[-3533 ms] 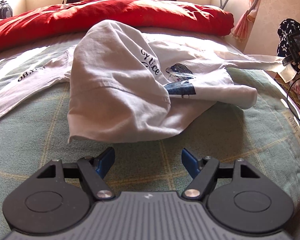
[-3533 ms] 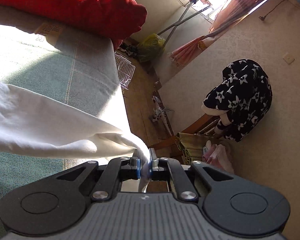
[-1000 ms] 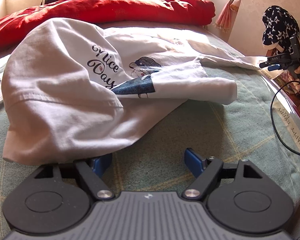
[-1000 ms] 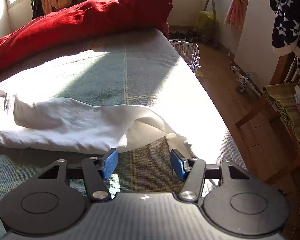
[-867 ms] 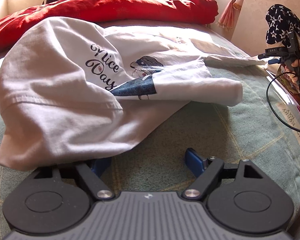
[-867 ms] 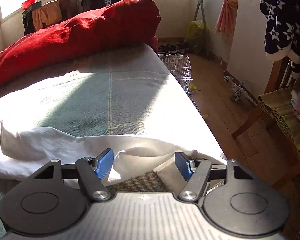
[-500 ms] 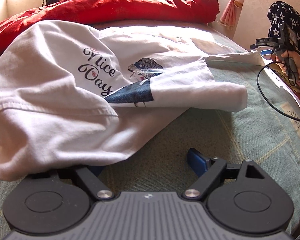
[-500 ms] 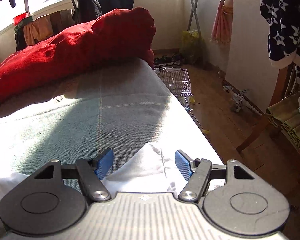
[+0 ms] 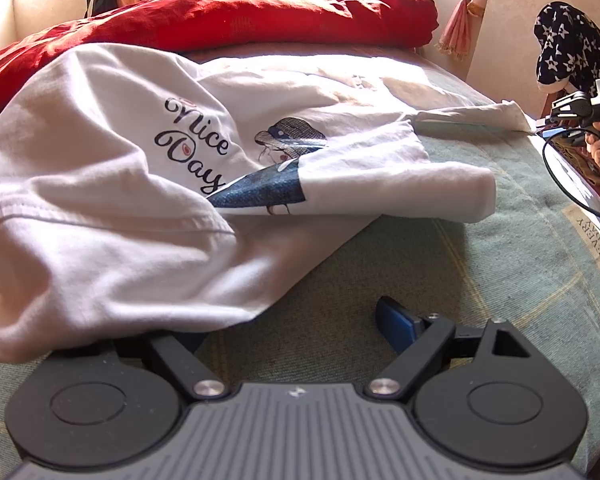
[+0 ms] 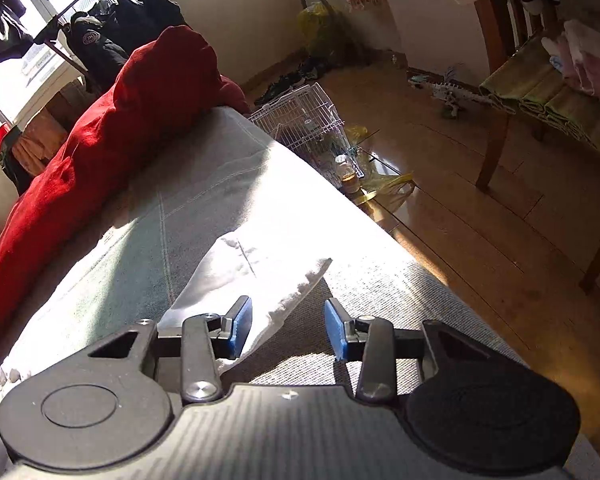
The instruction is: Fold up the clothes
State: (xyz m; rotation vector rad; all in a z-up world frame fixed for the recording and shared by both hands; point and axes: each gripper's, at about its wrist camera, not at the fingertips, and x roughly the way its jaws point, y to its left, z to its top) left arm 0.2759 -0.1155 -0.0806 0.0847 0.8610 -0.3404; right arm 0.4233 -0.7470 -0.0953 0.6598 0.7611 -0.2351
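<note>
A white T-shirt (image 9: 140, 200) printed "Nice Day" lies crumpled on the green bed cover (image 9: 480, 280). My left gripper (image 9: 292, 328) stands wide open at its near hem. The hem drapes over the left finger and hides it, while the blue right fingertip (image 9: 396, 320) is bare above the cover. One long sleeve (image 9: 468, 114) stretches to the bed's right edge. There a hand holds my right gripper (image 10: 288, 326), whose jaws are closing. The sleeve's cuff end (image 10: 252, 264) lies between the blue pads, and a gap still shows on both sides.
A red duvet (image 9: 220, 16) is bunched along the far side of the bed. Beyond the bed's right edge are a wooden floor, a wire cage (image 10: 312, 128), and a chair (image 10: 496, 92) with a star-patterned garment (image 9: 568, 44). A black cable (image 9: 560, 176) hangs there.
The right gripper rolled and slid along the sleeve to its cuff, and its jaws narrowed. The left gripper crept under the shirt's hem, which now covers its left finger.
</note>
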